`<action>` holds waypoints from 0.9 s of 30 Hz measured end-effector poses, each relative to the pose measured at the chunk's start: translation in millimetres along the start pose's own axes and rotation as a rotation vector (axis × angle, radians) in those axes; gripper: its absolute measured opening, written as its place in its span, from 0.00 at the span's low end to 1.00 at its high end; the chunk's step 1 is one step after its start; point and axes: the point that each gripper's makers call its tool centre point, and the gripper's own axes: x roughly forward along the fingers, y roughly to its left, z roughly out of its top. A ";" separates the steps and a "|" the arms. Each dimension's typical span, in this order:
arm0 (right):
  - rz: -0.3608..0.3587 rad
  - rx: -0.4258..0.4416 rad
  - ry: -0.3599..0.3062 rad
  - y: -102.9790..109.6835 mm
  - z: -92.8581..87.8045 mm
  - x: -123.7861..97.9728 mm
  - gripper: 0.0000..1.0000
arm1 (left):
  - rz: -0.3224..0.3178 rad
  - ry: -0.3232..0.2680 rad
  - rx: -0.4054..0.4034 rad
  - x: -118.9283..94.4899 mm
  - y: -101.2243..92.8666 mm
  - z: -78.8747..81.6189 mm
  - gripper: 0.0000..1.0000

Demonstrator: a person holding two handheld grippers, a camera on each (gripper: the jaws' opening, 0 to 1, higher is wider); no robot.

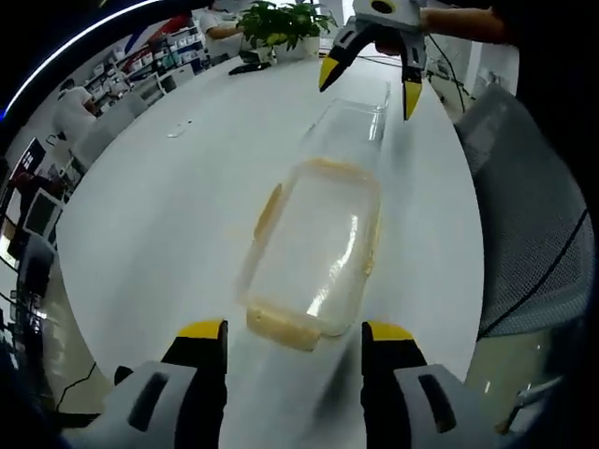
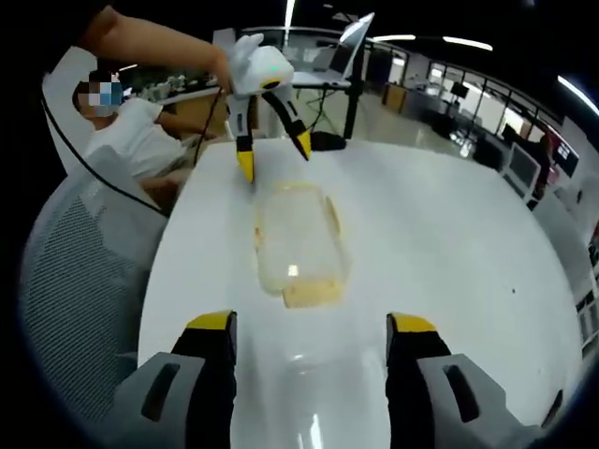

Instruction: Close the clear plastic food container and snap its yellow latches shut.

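Left gripper (image 1: 294, 339) released, jaws wide at lower frame, just short of the clear container (image 1: 314, 253) lying mid-frame on the white bench (image 1: 168, 215). Right gripper (image 1: 368, 73) also released, hovering upper right above the container's far end. Yellow latches (image 1: 267, 213) appear unsnapped. Risk: a one-sided push could slide the light container across the slick bench; a misseated lid would block the latches.

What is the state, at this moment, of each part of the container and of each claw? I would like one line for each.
Part with latches: lies flat on the table, not closed.
Plain clear part: lies flat just beyond it, not fitted on.
Yellow latches: not snapped shut.
Left claw: open, holds nothing.
Right claw: open, holds nothing.
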 end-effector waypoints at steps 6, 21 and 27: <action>0.023 -0.010 0.001 1.1 3.6 13.5 0.56 | -0.038 0.032 0.042 6.6 2.3 -5.4 0.52; 0.080 -0.054 0.045 0.9 5.0 37.5 0.47 | -0.095 0.067 0.115 16.4 6.2 -12.0 0.46; 0.089 -0.059 0.055 0.1 4.5 42.1 0.46 | -0.134 0.069 0.142 21.1 5.2 -8.6 0.46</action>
